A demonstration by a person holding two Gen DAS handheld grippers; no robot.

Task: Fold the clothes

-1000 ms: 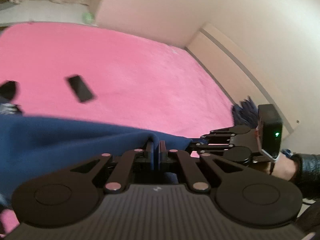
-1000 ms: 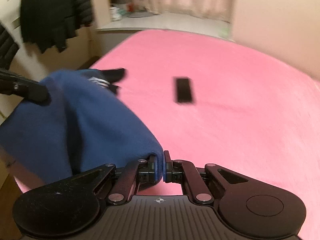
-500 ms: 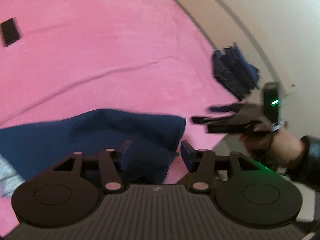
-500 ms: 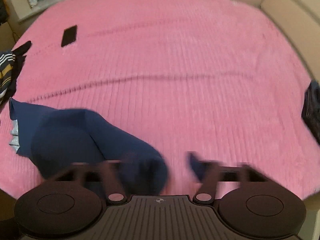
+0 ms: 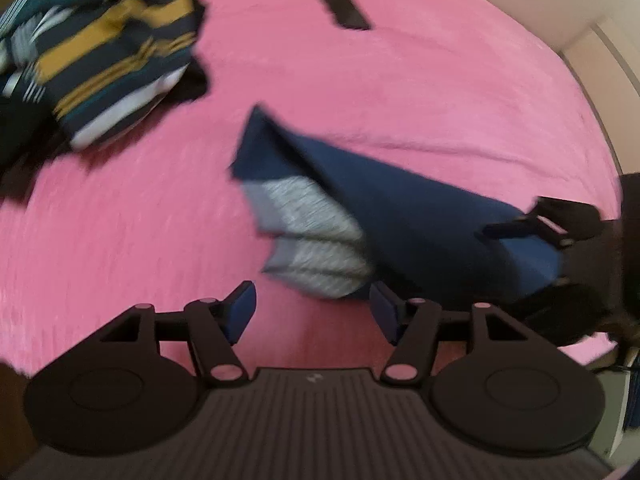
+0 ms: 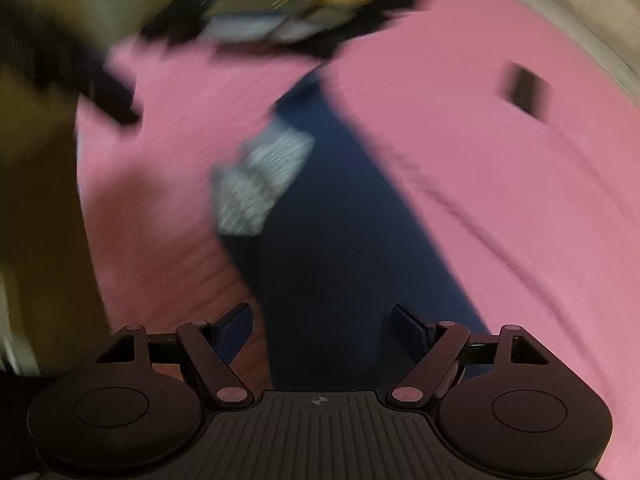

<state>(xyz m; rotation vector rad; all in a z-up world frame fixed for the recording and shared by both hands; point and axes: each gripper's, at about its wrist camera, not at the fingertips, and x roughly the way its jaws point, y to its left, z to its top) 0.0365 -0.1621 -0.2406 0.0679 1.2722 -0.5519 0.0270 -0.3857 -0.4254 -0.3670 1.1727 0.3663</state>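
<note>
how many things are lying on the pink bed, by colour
navy blue garment with grey lining: 1
striped yellow, teal and white clothes pile: 1
flat black object: 1
total: 3

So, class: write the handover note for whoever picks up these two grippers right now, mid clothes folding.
Left gripper: jaws opening, nothing between them, only pink bed cover below.
Right gripper: open, holding nothing, poised over the navy garment.
Navy garment: lying loose on the bed cover in a long strip, its grey lining turned out along one edge.
Striped clothes: heaped at the bed's far corner, apparently not folded.
Black flat object: on the cover beyond the garment.
Done: garment laid down.
Left: flatten and fold it, then the striped heap.
</note>
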